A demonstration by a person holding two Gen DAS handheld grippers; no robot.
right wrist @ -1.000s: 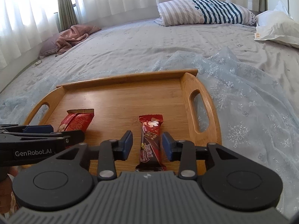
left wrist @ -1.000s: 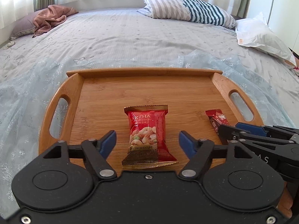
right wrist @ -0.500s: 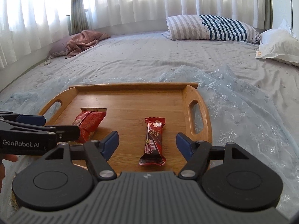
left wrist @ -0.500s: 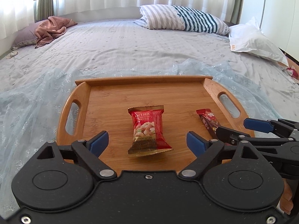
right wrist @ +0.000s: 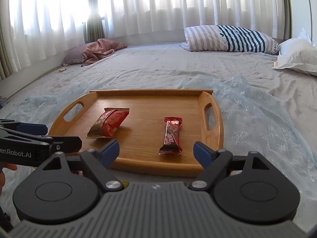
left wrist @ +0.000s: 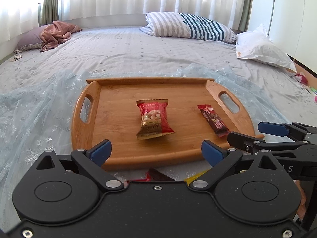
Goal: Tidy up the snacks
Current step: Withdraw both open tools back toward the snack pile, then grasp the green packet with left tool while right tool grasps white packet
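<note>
- On the bed (left wrist: pixel 122 55), over a pale blue gauzy cloth (left wrist: pixel 39 123), sits a wooden tray (left wrist: pixel 118 130) with a cut-out handle at each end.
- Near the tray's middle lies a red nut packet (left wrist: pixel 153 120), its gold-brown end toward the cameras; it touches nothing else.
- Toward the tray's right end lies a slim dark-red snack bar (right wrist: pixel 172 135), lengthwise front to back, well apart from the packet and just beside the right handle slot.
- The left gripper (left wrist: pixel 156 151) hangs over the tray's near edge, its jaws spread wide after having just been opening; nothing is between the blue pads (left wrist: pixel 100 150), and the packet lies ahead of them on the tray.
- The right gripper (right wrist: pixel 157 152) also stands wide, its jaws having just been opening too; it has hold of nothing, and the bar lies ahead of the fingertips, touched by neither.
- From the left wrist camera, wrapper corners, one red (left wrist: pixel 158 175) and one yellow (left wrist: pixel 195 177), peek out on the cloth in front of the tray, mostly hidden by the gripper body.
- At the far side of the bed rest a striped pillow (right wrist: pixel 227 38), a white pillow (right wrist: pixel 295 59) and a crumpled pink cloth (right wrist: pixel 99 52), with white curtains (right wrist: pixel 158 6) behind.
</note>
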